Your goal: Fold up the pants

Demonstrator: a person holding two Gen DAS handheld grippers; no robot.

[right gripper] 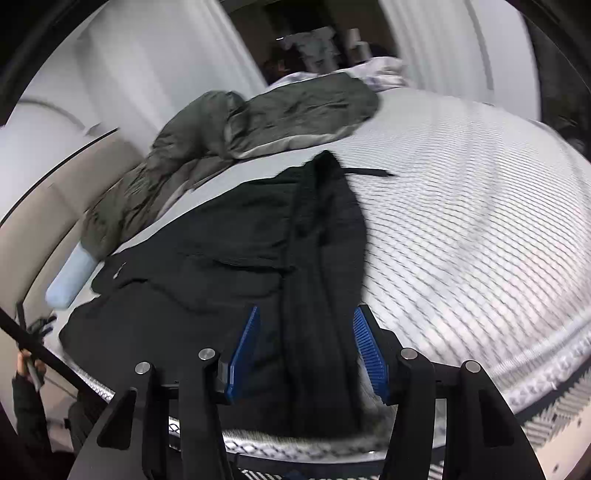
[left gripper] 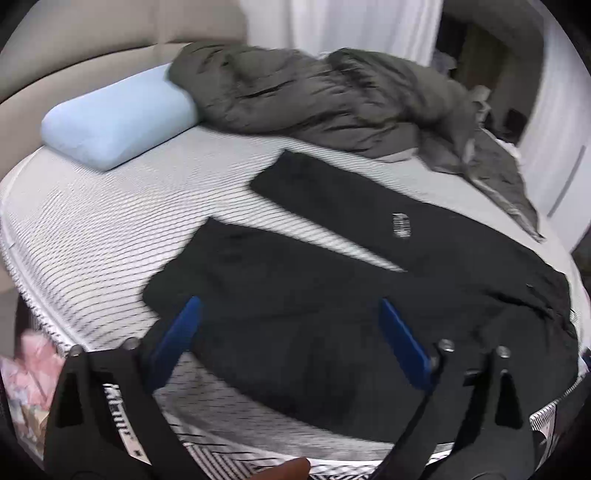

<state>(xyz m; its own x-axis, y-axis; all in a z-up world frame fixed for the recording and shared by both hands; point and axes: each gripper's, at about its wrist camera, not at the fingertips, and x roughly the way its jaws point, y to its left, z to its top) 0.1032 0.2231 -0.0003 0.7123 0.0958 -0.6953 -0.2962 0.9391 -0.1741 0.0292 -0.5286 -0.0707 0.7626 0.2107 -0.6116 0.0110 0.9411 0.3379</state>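
Black pants (left gripper: 332,295) lie spread on the mattress (left gripper: 110,229), legs splayed in a V toward the blue pillow (left gripper: 118,118), waist toward the bed's near edge. The left gripper (left gripper: 288,306) hangs wide open over one leg, gripping nothing. The right gripper (right gripper: 306,317) – also open, empty – straddles the bunched waist. Only the right view shows a strap (right gripper: 365,172) trailing out.

A bedroom at home — we are looking across a bed.

We see a quilted mattress (left gripper: 110,229) with a blue pillow (left gripper: 118,118) by a padded headboard (left gripper: 74,48), a rumpled olive duvet (left gripper: 332,99) along the far side, white curtains (left gripper: 351,26) behind, and black pants (left gripper: 332,295) spread out — plainly domestic.
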